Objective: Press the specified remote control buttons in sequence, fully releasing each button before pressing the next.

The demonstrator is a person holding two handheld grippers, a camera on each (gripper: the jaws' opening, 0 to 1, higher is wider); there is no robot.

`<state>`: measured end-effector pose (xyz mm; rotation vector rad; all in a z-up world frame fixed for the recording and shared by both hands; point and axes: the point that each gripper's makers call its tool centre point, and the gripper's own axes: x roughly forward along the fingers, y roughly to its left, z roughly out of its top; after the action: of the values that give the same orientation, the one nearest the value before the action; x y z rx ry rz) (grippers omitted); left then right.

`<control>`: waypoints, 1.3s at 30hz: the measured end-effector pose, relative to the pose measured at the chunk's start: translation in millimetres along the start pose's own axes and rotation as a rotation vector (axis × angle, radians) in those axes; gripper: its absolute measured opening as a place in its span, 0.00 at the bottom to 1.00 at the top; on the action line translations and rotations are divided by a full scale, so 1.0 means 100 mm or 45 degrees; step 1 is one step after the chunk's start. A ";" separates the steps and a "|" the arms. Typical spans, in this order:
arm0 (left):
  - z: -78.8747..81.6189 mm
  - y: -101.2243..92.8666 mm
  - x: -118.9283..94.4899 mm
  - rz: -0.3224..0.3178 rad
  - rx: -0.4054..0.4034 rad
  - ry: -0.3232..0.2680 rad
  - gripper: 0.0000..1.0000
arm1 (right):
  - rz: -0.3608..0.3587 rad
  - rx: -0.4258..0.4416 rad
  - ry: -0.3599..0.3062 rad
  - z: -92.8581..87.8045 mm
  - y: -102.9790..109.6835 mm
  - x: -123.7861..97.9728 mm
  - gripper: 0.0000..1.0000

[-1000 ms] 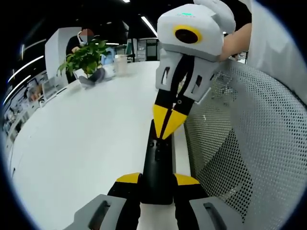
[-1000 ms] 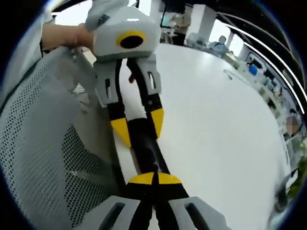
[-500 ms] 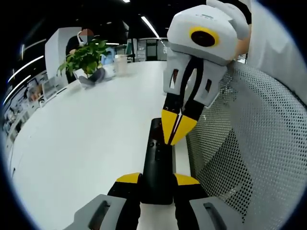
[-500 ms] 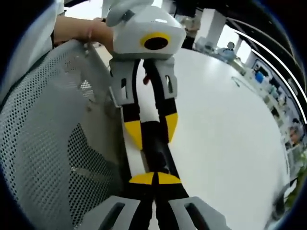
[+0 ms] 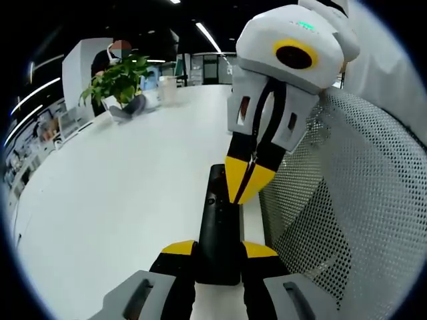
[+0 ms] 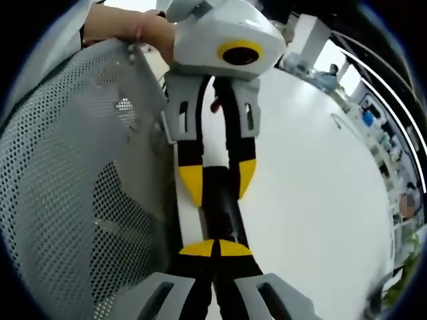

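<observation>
You're clamping the black remote control point(image 5: 219, 233) with your left gripper point(image 5: 219, 251): its two yellow-tipped jaws are sitting one on each side of the remote's near end, touching it, so the left tool is grasping the remote. The remote is lying flat on the white table point(image 5: 120, 193), running straight ahead from your left jaws, close beside the table's edge. Small buttons are showing on its top face, too small to read.

Your right gripper point(image 5: 245, 181) is coming in from above in the left gripper view, jaws squeezed together into one yellow point, gripping nothing. That point is sitting right at the remote's upper face, toward the far end from your left jaws; whether it's actually pressing a button can't be told.

In the right gripper view your right gripper point(image 6: 215, 249) is showing its yellow tips closed together over the remote control point(image 6: 220, 207), which is stretching away from them. The left gripper point(image 6: 217, 181) is facing you there, its yellow tips straddling the remote's far end. A hand point(image 6: 148, 30) is holding that left tool from behind.

A grey mesh chair back point(image 5: 347, 200) is standing just beside the table edge, to the right of your left jaws. A potted green plant point(image 5: 119, 80) is sitting well ahead on the table, with a person point(image 5: 112, 57) behind it.
</observation>
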<state>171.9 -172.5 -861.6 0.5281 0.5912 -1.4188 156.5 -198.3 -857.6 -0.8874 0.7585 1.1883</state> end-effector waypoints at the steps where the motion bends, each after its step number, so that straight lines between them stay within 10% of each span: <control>1: 0.00 0.00 0.00 0.000 0.000 0.000 0.25 | 0.001 -0.003 0.003 0.00 0.00 0.00 0.00; 14: 0.00 0.00 0.00 0.001 0.001 0.000 0.25 | 0.017 0.049 -0.023 0.00 -0.01 0.00 0.00; 17: 0.00 0.00 0.00 0.003 -0.003 -0.002 0.25 | 0.042 0.205 -0.072 0.01 -0.02 -0.02 0.00; 39: 0.00 0.00 0.00 0.001 -0.001 -0.004 0.25 | 0.054 0.163 -0.022 0.02 -0.16 0.01 0.00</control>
<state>171.7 -172.4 -861.2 0.5255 0.5884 -1.4184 172.6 -198.4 -854.5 -0.7578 0.8336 1.1700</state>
